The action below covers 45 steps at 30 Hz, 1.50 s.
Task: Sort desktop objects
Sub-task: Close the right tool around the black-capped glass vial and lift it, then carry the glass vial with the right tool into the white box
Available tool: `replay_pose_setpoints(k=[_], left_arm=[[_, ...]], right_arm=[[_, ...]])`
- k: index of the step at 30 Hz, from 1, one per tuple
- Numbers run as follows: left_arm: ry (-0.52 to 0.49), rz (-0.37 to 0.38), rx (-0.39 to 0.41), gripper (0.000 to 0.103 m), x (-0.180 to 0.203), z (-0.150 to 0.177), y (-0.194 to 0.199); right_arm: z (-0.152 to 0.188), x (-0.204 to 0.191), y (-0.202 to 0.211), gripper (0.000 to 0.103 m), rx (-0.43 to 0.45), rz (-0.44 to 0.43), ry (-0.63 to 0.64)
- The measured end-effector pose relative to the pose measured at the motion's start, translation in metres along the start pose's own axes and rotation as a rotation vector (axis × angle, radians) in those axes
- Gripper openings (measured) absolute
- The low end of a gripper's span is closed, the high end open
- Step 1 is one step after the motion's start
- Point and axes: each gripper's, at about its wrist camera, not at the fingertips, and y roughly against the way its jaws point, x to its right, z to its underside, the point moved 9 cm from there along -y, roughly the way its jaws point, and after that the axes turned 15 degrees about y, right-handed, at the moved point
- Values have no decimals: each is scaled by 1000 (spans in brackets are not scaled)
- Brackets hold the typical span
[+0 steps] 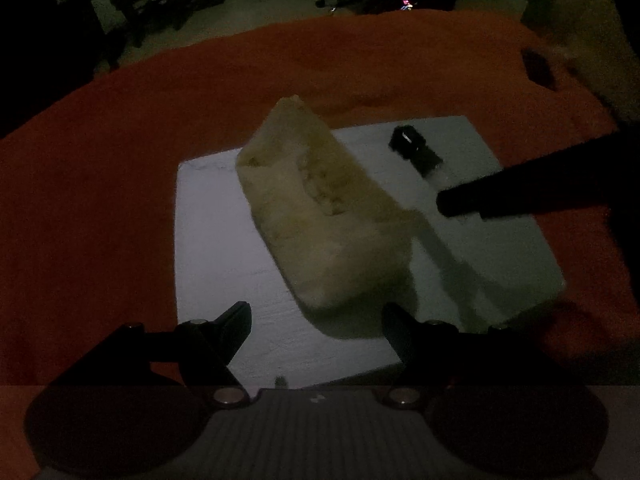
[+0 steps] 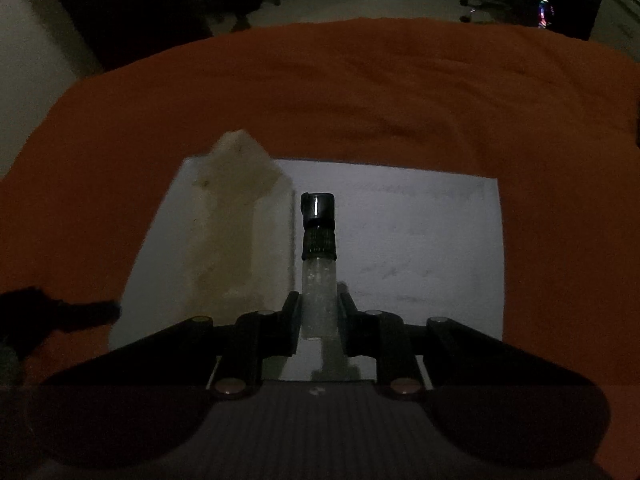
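A small clear bottle [image 2: 319, 300] with a black cap [image 2: 318, 210] points away from me, and my right gripper [image 2: 319, 300] is shut on its body over a white board [image 2: 420, 240]. In the left wrist view only the cap [image 1: 414, 148] shows clearly, ahead of the right gripper's dark fingers [image 1: 460, 202]. A pale yellowish translucent pouch [image 1: 320, 216] lies diagonally on the board [image 1: 208, 240]; in the right wrist view the pouch [image 2: 236, 220] sits left of the bottle. My left gripper [image 1: 316, 312] stands open just short of the pouch's near end, holding nothing.
An orange cloth [image 1: 100, 200] covers the table under the board. A small dark object [image 1: 538, 68] lies on the cloth at the far right. The left gripper's dark tip [image 2: 92, 312] reaches in at the board's left edge. The room beyond is very dim.
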Motion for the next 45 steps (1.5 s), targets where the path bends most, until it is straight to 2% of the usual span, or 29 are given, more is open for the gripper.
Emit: replay_pose_setpoints(k=[7, 13, 26, 37, 41, 45], left_arm=[[-61, 48, 46, 69, 20, 12, 31], [-97, 98, 53, 69, 32, 27, 53], [-243, 134, 62, 69, 32, 78, 104], [-343, 169, 28, 69, 41, 139, 132], [-372, 192, -16, 69, 51, 165, 130], [-441, 167, -28, 69, 55, 188, 116]], right_arm=[[14, -12, 53, 21, 44, -33, 45], [21, -16, 89, 21, 72, -42, 58], [69, -86, 141, 21, -25, -131, 262], [133, -113, 146, 21, -89, -208, 270], [158, -121, 138, 21, -123, -246, 247], [182, -119, 124, 21, -177, -246, 234]])
